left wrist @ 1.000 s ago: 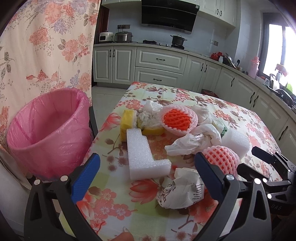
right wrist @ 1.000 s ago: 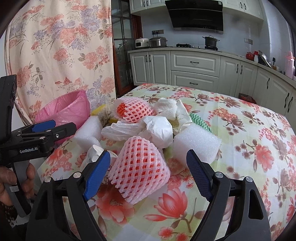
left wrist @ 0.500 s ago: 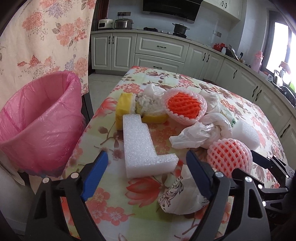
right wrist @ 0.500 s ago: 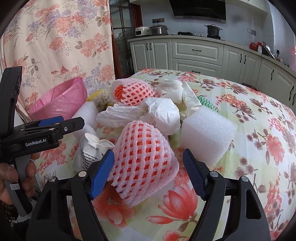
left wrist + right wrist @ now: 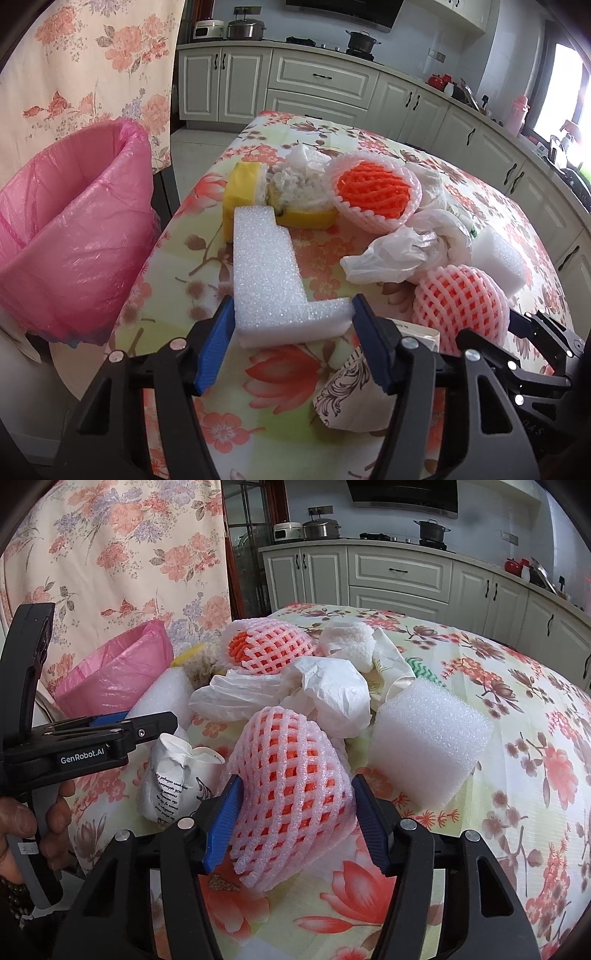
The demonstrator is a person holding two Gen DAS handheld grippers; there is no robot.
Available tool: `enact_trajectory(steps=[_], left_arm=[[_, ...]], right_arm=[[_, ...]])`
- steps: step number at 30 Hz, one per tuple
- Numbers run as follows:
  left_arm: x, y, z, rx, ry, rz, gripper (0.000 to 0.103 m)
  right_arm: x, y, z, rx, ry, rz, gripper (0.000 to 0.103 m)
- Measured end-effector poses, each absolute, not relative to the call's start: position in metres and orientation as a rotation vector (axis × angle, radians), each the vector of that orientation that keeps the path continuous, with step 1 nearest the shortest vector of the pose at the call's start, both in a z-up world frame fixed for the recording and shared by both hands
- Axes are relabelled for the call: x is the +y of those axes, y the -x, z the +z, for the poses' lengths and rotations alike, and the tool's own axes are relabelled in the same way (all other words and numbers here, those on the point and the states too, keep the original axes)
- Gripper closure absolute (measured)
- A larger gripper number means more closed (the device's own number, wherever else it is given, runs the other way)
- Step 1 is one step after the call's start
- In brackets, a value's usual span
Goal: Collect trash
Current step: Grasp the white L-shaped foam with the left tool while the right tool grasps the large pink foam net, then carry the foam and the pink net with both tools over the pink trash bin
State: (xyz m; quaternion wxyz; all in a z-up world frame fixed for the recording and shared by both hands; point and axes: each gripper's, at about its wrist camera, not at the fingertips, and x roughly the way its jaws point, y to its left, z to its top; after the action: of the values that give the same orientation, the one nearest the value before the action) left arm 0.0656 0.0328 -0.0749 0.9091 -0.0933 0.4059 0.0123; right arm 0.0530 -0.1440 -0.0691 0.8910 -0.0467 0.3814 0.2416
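Task barely begun: all trash is on the surface (image 5: 177, 295), and no trash shows in the bin (image 5: 74, 229) beside it. Left gripper (image 5: 291, 332) jaws flank the L-foam (image 5: 273, 277); right gripper (image 5: 291, 812) jaws flank a net sleeve (image 5: 291, 797). Both look in contact, firm pinch unclear; rest of pile untouched.

L-block (image 5: 275, 275) – white foam, grainy matt | net sleeve (image 5: 291, 805) – pink foam mesh | bin liner (image 5: 70, 236) – glossy pink plastic

"genrobot.ai" on left hand-held gripper (image 5: 155, 722).
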Motion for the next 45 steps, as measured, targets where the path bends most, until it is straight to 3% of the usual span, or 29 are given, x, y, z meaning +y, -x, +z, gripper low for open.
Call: enact_trajectory(steps=[5, 11, 30, 45], left_arm=[[0.031, -0.062, -0.071, 0.82, 0.199, 0.014, 0.043], [0.031, -0.054, -0.059, 0.795, 0.201, 0.009, 0.043], [0.043, -0.029, -0.012, 0.679, 0.188, 0.024, 0.043], [0.142, -0.009, 0.038, 0.557, 0.181, 0.188, 0.043]], right_arm=[[-0.146, -0.051, -0.065, 0.773, 0.102, 0.5, 0.064], [-0.152, -0.045, -0.057, 0.749, 0.088, 0.495, 0.068], [-0.164, -0.035, -0.002, 0.628, 0.046, 0.477, 0.07], [-0.089, -0.068, 0.05, 0.531, 0.068, 0.594, 0.07]])
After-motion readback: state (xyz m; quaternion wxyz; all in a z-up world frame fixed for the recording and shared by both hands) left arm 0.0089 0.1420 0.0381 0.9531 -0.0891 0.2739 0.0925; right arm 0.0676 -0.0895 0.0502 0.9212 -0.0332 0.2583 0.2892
